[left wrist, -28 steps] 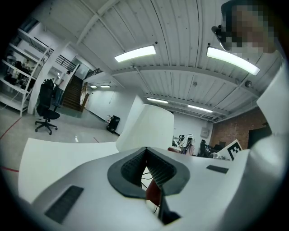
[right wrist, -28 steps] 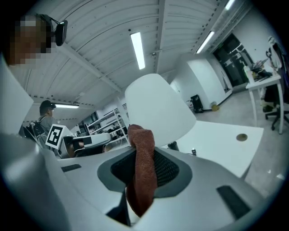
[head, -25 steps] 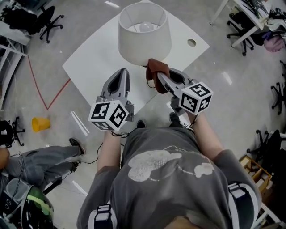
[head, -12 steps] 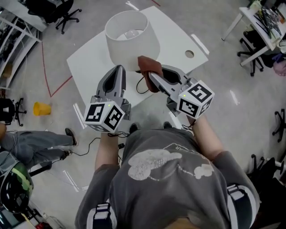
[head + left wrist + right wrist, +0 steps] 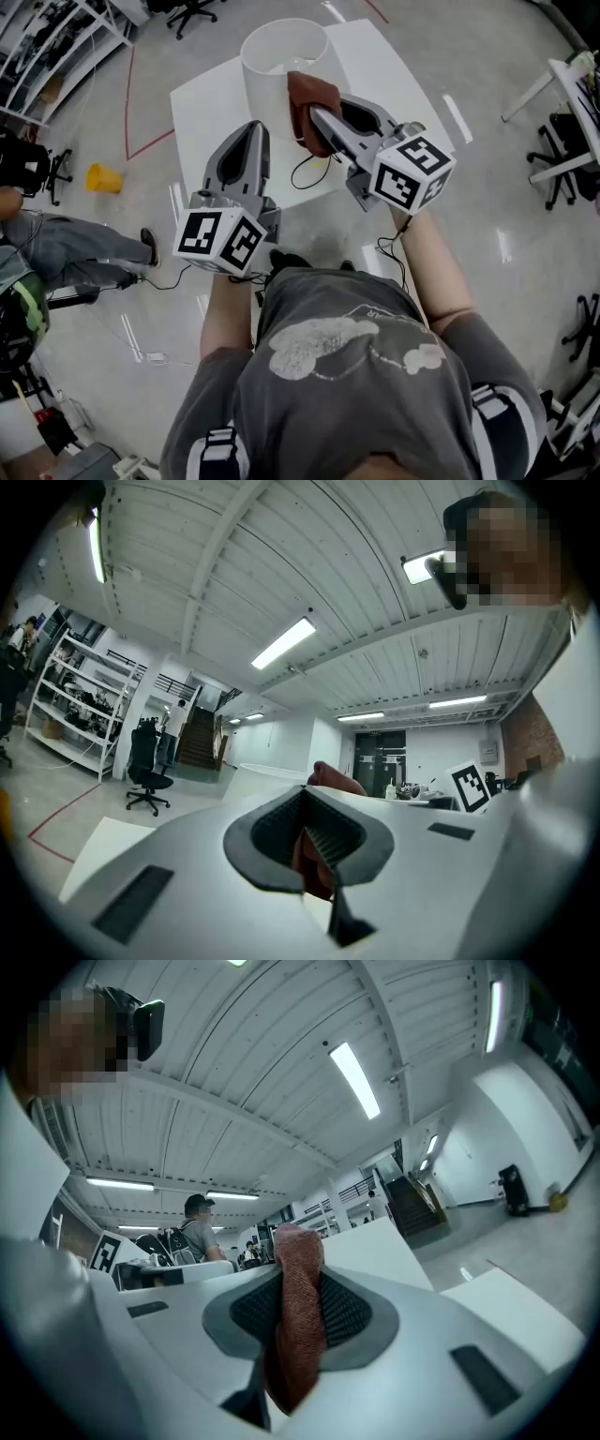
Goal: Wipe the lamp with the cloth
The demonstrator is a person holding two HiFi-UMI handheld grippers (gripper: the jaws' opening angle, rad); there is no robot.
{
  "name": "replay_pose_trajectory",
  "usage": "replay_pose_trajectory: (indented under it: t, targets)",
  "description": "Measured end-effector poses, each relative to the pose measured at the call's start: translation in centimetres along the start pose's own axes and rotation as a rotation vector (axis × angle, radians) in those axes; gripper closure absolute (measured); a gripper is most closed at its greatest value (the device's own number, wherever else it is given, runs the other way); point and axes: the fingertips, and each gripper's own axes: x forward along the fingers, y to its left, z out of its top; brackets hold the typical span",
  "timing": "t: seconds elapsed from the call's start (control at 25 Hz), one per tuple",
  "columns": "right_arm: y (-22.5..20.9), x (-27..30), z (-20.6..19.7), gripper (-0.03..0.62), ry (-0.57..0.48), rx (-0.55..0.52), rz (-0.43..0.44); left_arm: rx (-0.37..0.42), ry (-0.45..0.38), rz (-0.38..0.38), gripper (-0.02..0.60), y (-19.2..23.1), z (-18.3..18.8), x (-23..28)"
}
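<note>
Lamp (image 5: 267, 92) stands toward the far side of the white counter (image 5: 202, 112), its plain white drum shade open at the top. A rust-brown cloth (image 5: 305, 101) lies bunched against the shade's near right side, just below the rim. The right gripper (image 5: 313, 112) has its fingers (image 5: 352, 1312) clenched on that cloth, a fold of which sticks out past the tips and hangs down between them. The left gripper (image 5: 253, 127) hovers just beside the shade's near left side, apart from the cloth, its fingers (image 5: 272, 832) drawn together on nothing. A black cable (image 5: 309, 173) loops on the counter near its front edge, under the right gripper. The counter's left half is bare. Open floor surrounds the counter. A yellow cone (image 5: 105, 178) sits well off to the left, and a chair (image 5: 562, 150) stands far right.
</note>
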Motion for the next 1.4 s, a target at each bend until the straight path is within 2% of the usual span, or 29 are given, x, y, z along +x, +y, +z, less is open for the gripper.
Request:
replay_pose_trajectory:
  t: [0.24, 0.4, 0.76, 0.88, 1.0, 1.16, 1.4]
  targets:
    - [-2.2, 0.0, -2.6, 0.508, 0.032, 0.063, -0.064, -0.032, 0.076, 0.015, 0.574, 1.6, -2.7, -0.3]
    - [-4.3, -1.4, -6.4, 0.508, 0.074, 0.116, -0.134, -0.056, 0.136, 0.017, 0.574, 2.4, -6.5, 0.0]
    - [-7.5, -2.5, -9.5, 0.508, 0.15, 0.174, -0.301, -0.1, 0.233, -0.052, 0.574, 4.1, -9.7, 1.6]
    - [-7.9, -3.0, -9.1, 0.508, 0.145, 0.175, -0.322, -0.106, 0.212, -0.069, 0.574, 4.0, -9.3, 2.5]
    - [-7.3, -4.2, -7.9, 0.508, 0.12, 0.175, -0.319, -0.079, 0.135, -0.091, 0.574, 3.4, -6.2, 3.4]
    - [-6.3, -4.7, -4.9, 0.508, 0.068, 0.125, -0.299, 0.001, 0.059, -0.128, 0.574, 3.1, -2.5, 4.5]
    - [-6.3, -3.6, 0.5, 0.508, -0.024, 0.048, -0.242, 0.009, 0.017, -0.122, 0.574, 3.1, -0.9, 4.9]
